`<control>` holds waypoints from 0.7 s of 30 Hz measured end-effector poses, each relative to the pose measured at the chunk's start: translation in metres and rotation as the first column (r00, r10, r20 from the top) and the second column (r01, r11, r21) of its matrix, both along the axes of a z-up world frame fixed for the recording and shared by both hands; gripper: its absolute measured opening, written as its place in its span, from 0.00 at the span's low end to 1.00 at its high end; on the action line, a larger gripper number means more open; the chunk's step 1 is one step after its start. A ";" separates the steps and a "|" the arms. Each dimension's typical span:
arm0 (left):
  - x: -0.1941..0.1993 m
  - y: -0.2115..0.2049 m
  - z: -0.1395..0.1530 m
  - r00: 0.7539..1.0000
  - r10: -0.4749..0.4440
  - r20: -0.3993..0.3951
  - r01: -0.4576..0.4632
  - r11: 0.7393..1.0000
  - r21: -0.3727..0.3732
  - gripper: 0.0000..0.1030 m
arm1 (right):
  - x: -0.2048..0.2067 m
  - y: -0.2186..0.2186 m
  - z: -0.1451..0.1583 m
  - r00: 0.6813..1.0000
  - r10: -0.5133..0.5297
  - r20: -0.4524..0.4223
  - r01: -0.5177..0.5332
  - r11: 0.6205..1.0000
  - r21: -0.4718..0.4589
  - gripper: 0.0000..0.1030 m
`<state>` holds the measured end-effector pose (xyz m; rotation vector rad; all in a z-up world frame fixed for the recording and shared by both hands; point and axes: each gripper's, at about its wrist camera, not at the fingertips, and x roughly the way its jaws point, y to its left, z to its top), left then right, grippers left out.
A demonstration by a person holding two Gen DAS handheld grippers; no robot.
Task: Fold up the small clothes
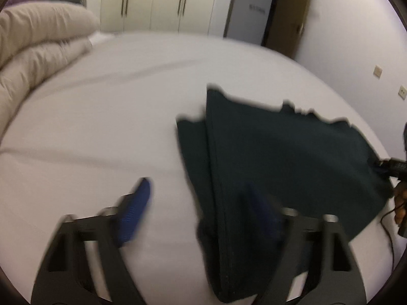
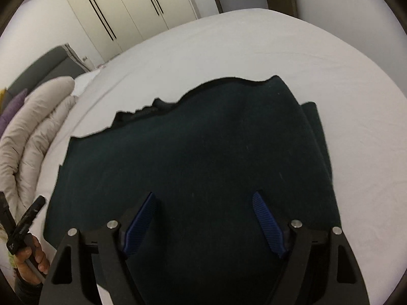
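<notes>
A dark green garment (image 1: pixel 274 157) lies partly folded on a white bed sheet (image 1: pixel 101 117). In the left wrist view it fills the right half, with a folded edge running toward me. My left gripper (image 1: pixel 201 203) is open; its left pad (image 1: pixel 134 211) is over the bare sheet and its right pad (image 1: pixel 264 211) over the cloth. In the right wrist view the garment (image 2: pixel 203 152) fills the middle. My right gripper (image 2: pixel 206 218) is open above the cloth near its front edge. Neither holds anything. The left wrist view is blurred.
A beige duvet (image 1: pixel 38 45) is bunched at the left of the bed, also in the right wrist view (image 2: pixel 30 137). White wardrobe doors (image 1: pixel 157 2) stand behind the bed. The other hand-held gripper shows at the edges (image 2: pixel 23 223).
</notes>
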<state>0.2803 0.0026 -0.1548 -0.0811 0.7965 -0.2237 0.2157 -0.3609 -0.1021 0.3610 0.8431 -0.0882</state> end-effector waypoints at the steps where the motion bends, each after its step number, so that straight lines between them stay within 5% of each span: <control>1: 0.002 0.002 -0.004 0.999 0.001 -0.036 -0.002 1.000 -0.023 0.53 | -0.006 -0.002 0.004 1.000 -0.006 -0.002 0.006 1.000 -0.006 0.79; 4: -0.001 0.014 -0.001 0.998 -0.003 -0.055 -0.004 0.992 -0.129 0.47 | -0.035 -0.003 0.011 1.000 -0.020 0.023 0.020 1.000 0.012 0.78; 7: -0.011 0.022 0.006 0.999 -0.020 -0.034 0.014 0.986 -0.168 0.47 | -0.053 0.008 0.015 0.993 -0.022 0.115 0.015 0.998 0.055 0.78; 9: -0.017 0.022 0.008 0.998 -0.059 -0.038 0.051 0.981 -0.189 0.38 | -0.074 0.006 0.017 0.988 -0.038 0.152 0.027 0.997 0.072 0.78; 16: -0.018 0.005 0.000 0.991 -0.114 -0.066 0.104 0.984 -0.143 0.35 | -0.117 -0.030 0.010 0.963 -0.191 0.188 0.172 0.979 0.112 0.78; 21: -0.019 0.007 0.003 0.991 -0.118 -0.062 0.108 0.983 -0.146 0.33 | -0.113 -0.051 0.005 0.965 -0.189 0.184 0.159 0.973 0.166 0.75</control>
